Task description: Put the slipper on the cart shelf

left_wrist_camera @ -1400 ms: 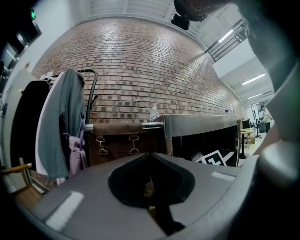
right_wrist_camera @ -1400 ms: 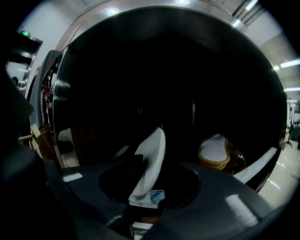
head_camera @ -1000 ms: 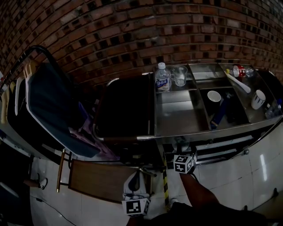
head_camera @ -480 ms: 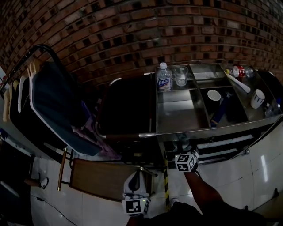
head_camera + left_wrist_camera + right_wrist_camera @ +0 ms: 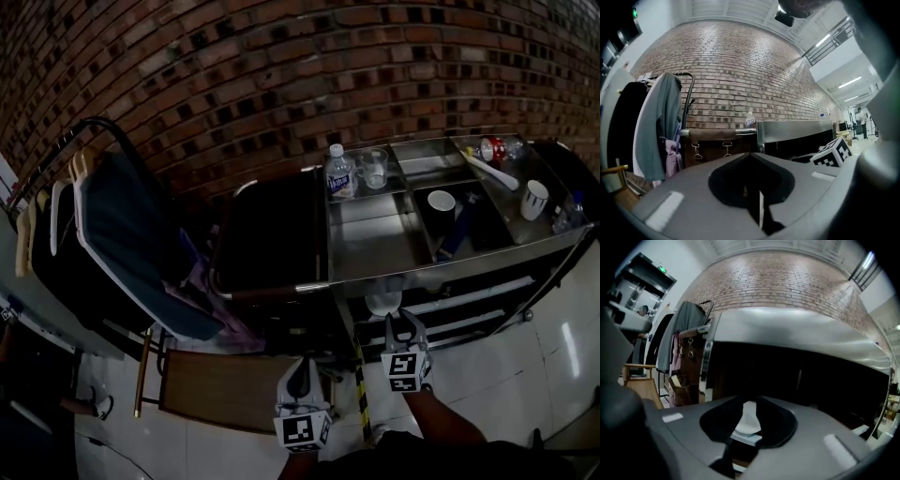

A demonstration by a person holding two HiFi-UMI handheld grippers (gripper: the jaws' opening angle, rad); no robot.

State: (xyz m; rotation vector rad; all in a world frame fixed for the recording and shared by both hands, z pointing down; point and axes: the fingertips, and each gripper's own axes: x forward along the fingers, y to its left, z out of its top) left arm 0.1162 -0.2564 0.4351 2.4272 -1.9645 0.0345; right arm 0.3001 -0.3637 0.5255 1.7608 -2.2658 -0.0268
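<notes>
A white slipper [image 5: 382, 302] shows just under the front rail of the steel cart [image 5: 375, 267], at the mouth of its dark lower shelf. My right gripper [image 5: 401, 323] points at it from below. In the right gripper view the slipper [image 5: 747, 420] lies between the jaws of the right gripper [image 5: 749, 401], which are closing on it, and the pads touch its sides. My left gripper [image 5: 302, 375] hangs lower left, over the floor. In its own view the left gripper [image 5: 751, 157] holds nothing and its jaws are together.
The cart's top tray holds a water bottle [image 5: 338, 173], a glass [image 5: 373, 167], two cups and a ladle. A dark bag [image 5: 272, 234] hangs at the cart's left end. A clothes rack [image 5: 103, 234] stands at the left, with a wooden chair [image 5: 225, 389] below.
The right gripper's jaws have narrowed round the white slipper, which now shows plainly at the shelf's edge. The head view has shifted a little. The left gripper has barely moved.
</notes>
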